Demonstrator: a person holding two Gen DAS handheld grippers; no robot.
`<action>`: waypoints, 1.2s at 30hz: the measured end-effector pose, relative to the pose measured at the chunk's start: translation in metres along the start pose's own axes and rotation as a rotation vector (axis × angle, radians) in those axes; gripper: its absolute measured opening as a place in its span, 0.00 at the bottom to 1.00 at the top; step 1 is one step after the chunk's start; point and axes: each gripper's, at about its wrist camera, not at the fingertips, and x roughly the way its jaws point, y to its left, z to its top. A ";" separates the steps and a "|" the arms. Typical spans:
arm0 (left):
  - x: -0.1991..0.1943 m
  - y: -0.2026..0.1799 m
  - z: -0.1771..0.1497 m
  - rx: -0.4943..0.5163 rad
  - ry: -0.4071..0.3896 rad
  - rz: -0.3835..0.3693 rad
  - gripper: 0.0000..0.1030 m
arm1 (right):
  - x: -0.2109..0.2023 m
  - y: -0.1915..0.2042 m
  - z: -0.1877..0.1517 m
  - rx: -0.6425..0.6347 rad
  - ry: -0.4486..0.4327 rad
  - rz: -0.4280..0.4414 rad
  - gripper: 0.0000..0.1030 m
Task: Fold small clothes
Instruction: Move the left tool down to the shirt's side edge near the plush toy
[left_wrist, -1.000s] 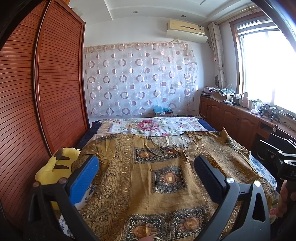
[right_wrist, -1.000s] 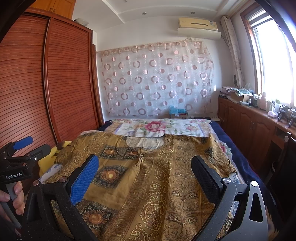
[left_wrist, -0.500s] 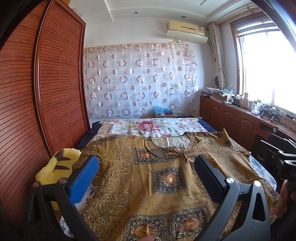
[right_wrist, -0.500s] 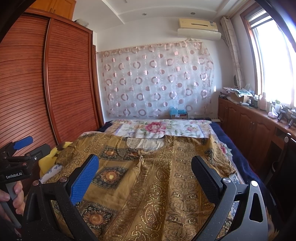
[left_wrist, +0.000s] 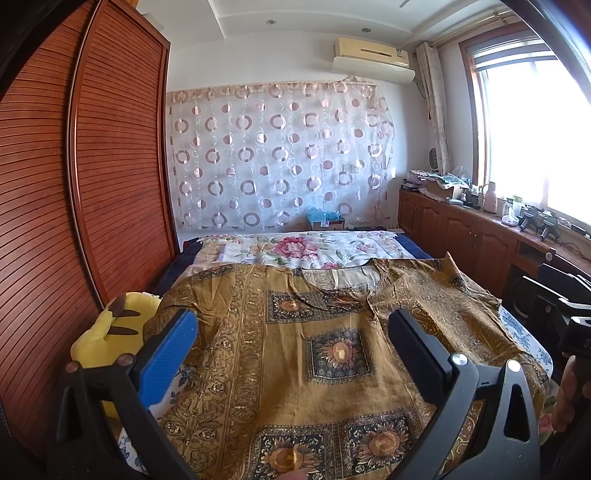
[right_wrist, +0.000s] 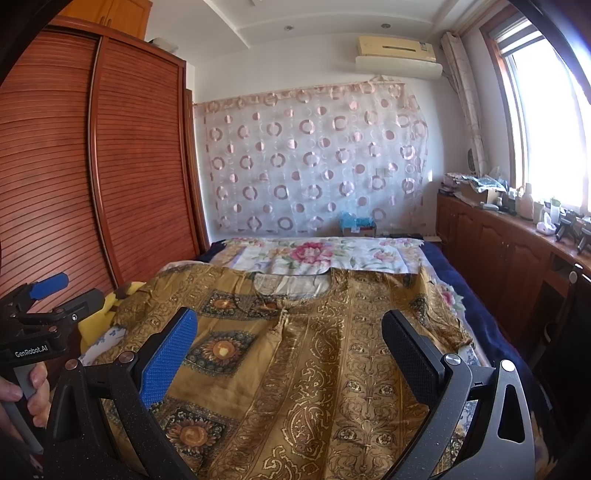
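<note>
Both sets of jaws stand wide apart with nothing between them: my left gripper (left_wrist: 291, 339) and right gripper (right_wrist: 290, 341) each hover above the near end of the garment, not touching it. Biggest thing I see is the bed (right_wrist: 476, 317), running away from me toward the far wall, with a floral quilt (left_wrist: 314, 249) across its far end. Spread flat over the near half lies the mustard-gold patterned shirt (left_wrist: 295, 350), neckline away from me, sleeves out to both sides (sunflower squares down one half, scrollwork down the other). Left of the bed stands a slatted wooden wardrobe (left_wrist: 110, 184); the far wall carries a sheer curtain with ring print (right_wrist: 314, 162) and an air conditioner (left_wrist: 373, 59) above it. Wooden cabinets (right_wrist: 498, 251) run under the window on the right, top cluttered with small items I can't make out. A yellow plush toy (left_wrist: 110, 336) sits wedged at the bed's left edge, partly under the shirt's sleeve. In the right wrist view I see a hand (right_wrist: 26, 395) gripping the left gripper's handle.
</note>
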 end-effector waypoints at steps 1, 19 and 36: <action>0.001 0.000 -0.001 0.000 0.002 0.001 1.00 | 0.000 0.001 0.000 0.000 0.001 -0.001 0.99; 0.035 0.035 -0.023 -0.026 0.096 0.031 1.00 | 0.033 0.011 -0.009 0.007 0.058 0.035 0.99; 0.084 0.109 -0.036 -0.010 0.214 0.074 1.00 | 0.093 0.037 -0.026 -0.042 0.138 0.112 0.99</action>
